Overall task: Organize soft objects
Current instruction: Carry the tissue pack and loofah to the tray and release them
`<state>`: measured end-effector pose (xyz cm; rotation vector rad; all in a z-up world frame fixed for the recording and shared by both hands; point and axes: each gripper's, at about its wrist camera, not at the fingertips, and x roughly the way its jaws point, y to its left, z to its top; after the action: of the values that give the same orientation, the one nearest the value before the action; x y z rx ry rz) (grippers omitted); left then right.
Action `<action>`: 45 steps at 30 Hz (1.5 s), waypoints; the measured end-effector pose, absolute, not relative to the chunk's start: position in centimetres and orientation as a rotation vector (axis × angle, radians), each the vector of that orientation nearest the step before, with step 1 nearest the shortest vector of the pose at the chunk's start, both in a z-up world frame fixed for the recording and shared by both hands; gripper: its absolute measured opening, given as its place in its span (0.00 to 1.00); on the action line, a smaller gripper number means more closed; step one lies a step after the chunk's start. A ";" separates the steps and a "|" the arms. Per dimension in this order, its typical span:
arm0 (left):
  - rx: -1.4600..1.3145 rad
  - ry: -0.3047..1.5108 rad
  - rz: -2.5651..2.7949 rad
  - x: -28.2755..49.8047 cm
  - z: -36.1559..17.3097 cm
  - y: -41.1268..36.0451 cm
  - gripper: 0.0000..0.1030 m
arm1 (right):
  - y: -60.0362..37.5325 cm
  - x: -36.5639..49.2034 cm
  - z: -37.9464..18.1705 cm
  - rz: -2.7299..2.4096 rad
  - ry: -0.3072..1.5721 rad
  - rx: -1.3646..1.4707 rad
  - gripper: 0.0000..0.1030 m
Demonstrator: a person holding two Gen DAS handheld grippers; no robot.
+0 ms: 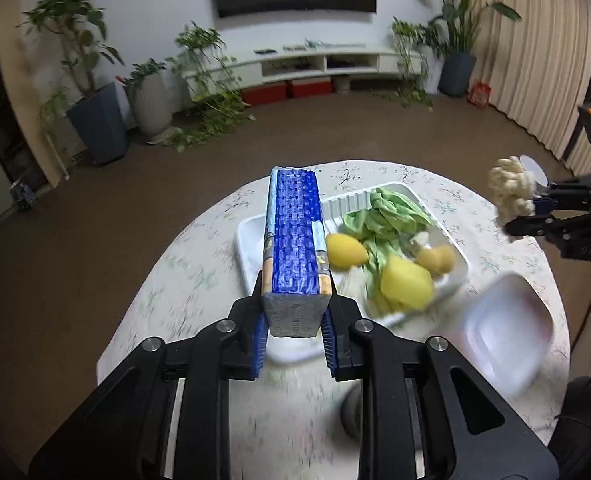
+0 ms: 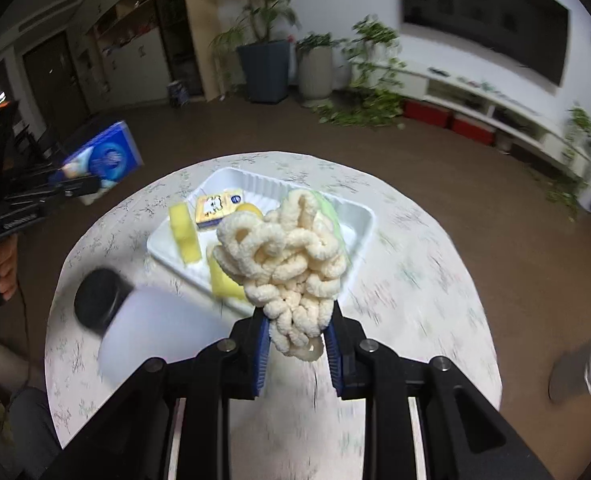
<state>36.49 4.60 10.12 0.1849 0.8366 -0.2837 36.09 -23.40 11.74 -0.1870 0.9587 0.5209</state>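
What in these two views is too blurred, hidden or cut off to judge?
- Left wrist view: white container at lower right, motion-blurred; contents unreadable.
- Right wrist view: dark round object beside a white blur; identity unclear.
- Right wrist view: cream looped yarn bundle hides the white tray's near right part.
- Left wrist view: blue tissue pack hides the tray's left part.

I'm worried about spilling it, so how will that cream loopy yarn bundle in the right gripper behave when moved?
The cream yarn bundle probably flops: its loops sag over the right gripper. It looks light for its bulk, and loose loops may snag on the white tray.
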 end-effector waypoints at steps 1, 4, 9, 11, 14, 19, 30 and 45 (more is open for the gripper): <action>0.195 0.851 -0.287 37.6 9.6 4.2 0.20 | -22.6 37.3 11.5 0.537 0.968 -0.200 0.26; 0.219 0.890 -0.305 40.0 7.9 3.0 0.20 | -20.0 40.4 10.1 0.582 1.011 -0.257 0.26; 0.241 0.965 -0.335 42.9 4.6 1.4 0.20 | -15.7 43.2 7.3 0.674 1.075 -0.338 0.26; 0.244 0.992 -0.341 43.4 3.2 1.1 0.20 | -14.8 44.0 5.9 0.698 1.112 -0.350 0.26; 0.243 1.013 -0.356 43.9 2.2 1.0 0.21 | -13.8 45.2 4.2 0.698 1.150 -0.387 0.26; 0.265 1.053 -0.363 44.0 0.5 0.5 0.23 | -13.2 46.2 2.1 0.681 1.184 -0.411 0.26; 0.215 1.026 -0.355 43.2 1.2 1.3 0.56 | -13.6 45.7 2.7 0.654 1.163 -0.384 0.42; 0.189 0.911 -0.321 42.2 5.3 1.7 0.85 | -16.1 44.4 6.4 0.634 1.083 -0.300 0.67</action>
<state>42.20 1.71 5.34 0.1892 0.9111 -0.3211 44.40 -16.06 6.41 -0.2998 1.0826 0.6335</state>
